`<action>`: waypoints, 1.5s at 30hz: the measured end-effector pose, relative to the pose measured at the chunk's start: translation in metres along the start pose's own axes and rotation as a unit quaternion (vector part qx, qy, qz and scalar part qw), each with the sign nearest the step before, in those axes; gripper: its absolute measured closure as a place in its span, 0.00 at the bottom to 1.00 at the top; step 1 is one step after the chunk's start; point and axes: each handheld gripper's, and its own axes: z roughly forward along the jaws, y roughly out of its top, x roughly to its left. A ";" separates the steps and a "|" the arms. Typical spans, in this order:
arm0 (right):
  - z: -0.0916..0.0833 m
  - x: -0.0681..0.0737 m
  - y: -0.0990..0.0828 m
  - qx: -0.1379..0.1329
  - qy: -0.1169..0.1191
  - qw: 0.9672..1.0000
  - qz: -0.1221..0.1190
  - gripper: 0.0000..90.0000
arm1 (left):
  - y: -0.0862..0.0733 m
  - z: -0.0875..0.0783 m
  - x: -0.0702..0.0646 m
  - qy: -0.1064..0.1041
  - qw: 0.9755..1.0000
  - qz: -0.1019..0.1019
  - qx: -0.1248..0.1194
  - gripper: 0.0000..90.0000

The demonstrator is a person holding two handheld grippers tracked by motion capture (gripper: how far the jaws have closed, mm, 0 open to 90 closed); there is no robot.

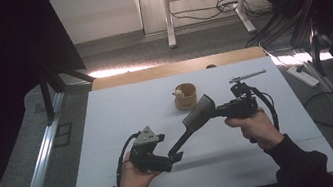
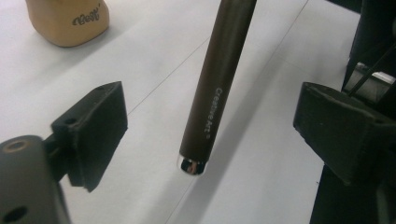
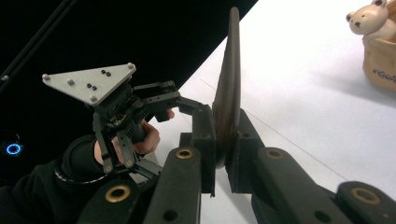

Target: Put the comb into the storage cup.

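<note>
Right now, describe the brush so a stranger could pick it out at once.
Start at the white table: in front of the tan bear cup, the brush hangs in the air between the two grippers. The right gripper clamps its flat head; its dark handle ends between the left gripper's open jaws. Nothing else is long, thin and brown.

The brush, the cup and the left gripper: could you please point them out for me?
brush (image 2: 212, 93), left gripper view, handle shaft.
cup (image 1: 186, 98), high view, front wall.
left gripper (image 1: 174, 157), high view, between its fingertips.
</note>
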 end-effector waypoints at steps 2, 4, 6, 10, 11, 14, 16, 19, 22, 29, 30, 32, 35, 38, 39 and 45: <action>-0.001 0.000 0.000 -0.003 -0.002 1.000 -0.004 0.94 | -0.001 -0.002 0.002 -0.001 1.000 -0.005 0.002 0.10; -0.003 0.000 0.001 -0.004 -0.004 1.000 -0.006 0.94 | -0.004 -0.005 0.004 -0.001 1.000 -0.009 0.006 0.10; -0.004 0.001 0.001 -0.007 -0.006 1.000 -0.007 0.94 | -0.006 -0.007 0.006 0.001 1.000 -0.012 0.010 0.10; -0.006 0.001 0.002 -0.010 -0.014 1.000 -0.013 0.94 | -0.010 -0.011 0.008 0.008 1.000 -0.018 0.009 0.08; -0.007 0.001 0.002 -0.009 -0.016 1.000 -0.013 0.94 | -0.011 -0.012 0.009 0.009 1.000 -0.018 0.009 0.07; -0.008 0.001 0.002 -0.012 -0.023 1.000 -0.018 0.94 | -0.014 -0.015 0.010 0.013 1.000 -0.021 0.013 0.06; -0.009 0.001 0.003 -0.013 -0.029 0.999 -0.020 0.94 | -0.017 -0.016 0.010 0.017 0.999 -0.023 0.017 0.05; -0.011 0.001 0.004 -0.015 -0.034 0.999 -0.021 0.94 | -0.020 -0.018 0.010 0.022 0.999 -0.023 0.023 0.04; -0.012 -0.001 0.004 -0.015 -0.039 0.999 -0.023 0.94 | -0.022 -0.021 0.009 0.027 0.999 -0.024 0.025 0.02; -0.013 -0.002 0.004 -0.012 -0.047 0.998 -0.026 0.94 | -0.029 -0.029 0.010 0.044 0.999 -0.024 0.015 0.01; -0.013 -0.002 0.004 -0.013 -0.047 0.998 -0.026 0.94 | -0.030 -0.030 0.011 0.044 0.999 -0.026 0.014 0.01; -0.013 -0.002 0.004 -0.014 -0.047 0.998 -0.026 0.94 | -0.032 -0.032 0.011 0.044 0.999 -0.028 0.011 0.01; -0.014 -0.003 0.005 -0.017 -0.047 0.998 -0.026 0.94 | -0.035 -0.035 0.011 0.045 0.999 -0.028 0.007 0.01; -0.016 -0.003 0.005 -0.019 -0.049 0.998 -0.025 0.94 | -0.038 -0.038 0.010 0.044 0.999 -0.031 0.003 0.01; -0.016 -0.003 0.005 -0.021 -0.049 0.998 -0.026 0.94 | -0.039 -0.039 0.010 0.044 0.999 -0.032 0.002 0.01; -0.018 -0.004 0.008 -0.025 -0.052 0.998 -0.026 0.94 | -0.044 -0.044 0.009 0.041 0.998 -0.041 0.000 0.00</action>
